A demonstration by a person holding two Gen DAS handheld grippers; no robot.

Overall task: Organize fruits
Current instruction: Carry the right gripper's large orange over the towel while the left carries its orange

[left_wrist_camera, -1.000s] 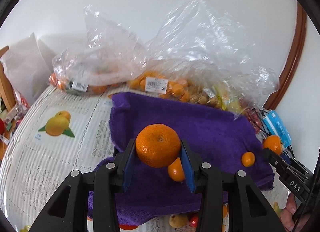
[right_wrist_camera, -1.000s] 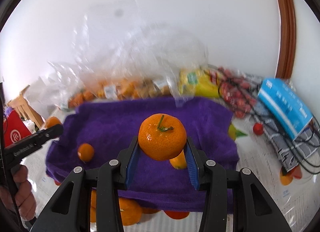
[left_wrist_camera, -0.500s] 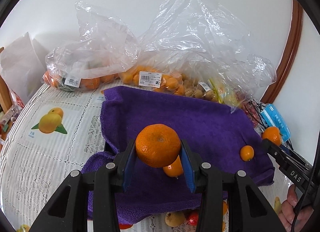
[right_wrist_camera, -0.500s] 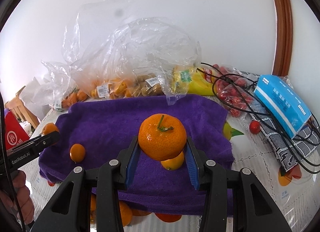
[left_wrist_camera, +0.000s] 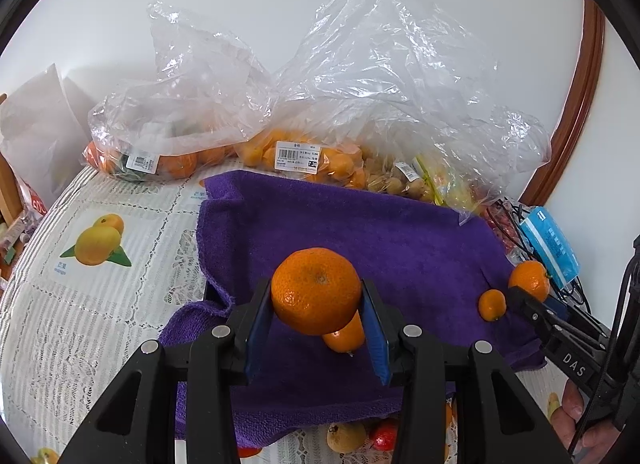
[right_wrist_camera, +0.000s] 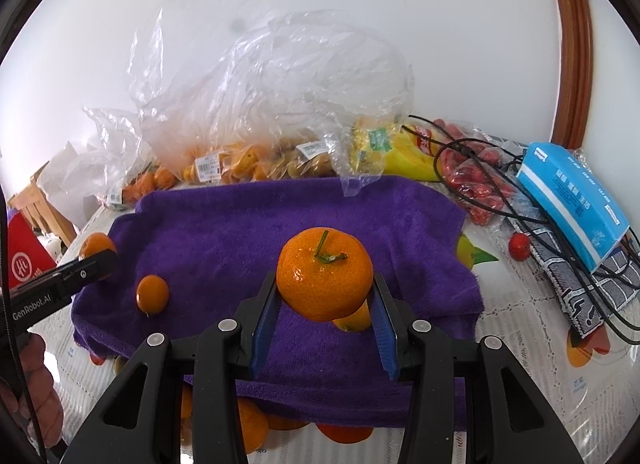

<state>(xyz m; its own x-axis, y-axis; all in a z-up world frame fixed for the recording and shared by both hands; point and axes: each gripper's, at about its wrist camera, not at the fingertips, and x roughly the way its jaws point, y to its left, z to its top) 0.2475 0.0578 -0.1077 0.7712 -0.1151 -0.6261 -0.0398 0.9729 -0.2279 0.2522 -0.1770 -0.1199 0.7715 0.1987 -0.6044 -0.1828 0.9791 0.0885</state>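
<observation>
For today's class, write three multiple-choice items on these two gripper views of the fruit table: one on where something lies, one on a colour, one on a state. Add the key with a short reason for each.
1. Where does the blue tissue pack lie?
A. on the purple towel
B. off the towel, on its right side among black cables
C. inside a plastic bag

2. What colour is the towel?
A. green
B. white
C. purple

3. What is the state of the left gripper?
A. closed on a mandarin
B. open and empty
C. holding a banana

Key:
1 B: in the right wrist view the pack rests past the towel's right edge, with cables across it.
2 C: the cloth is purple in both views.
3 A: the blue pads press both sides of the mandarin in the left gripper; the right gripper likewise holds a stemmed mandarin.
</observation>
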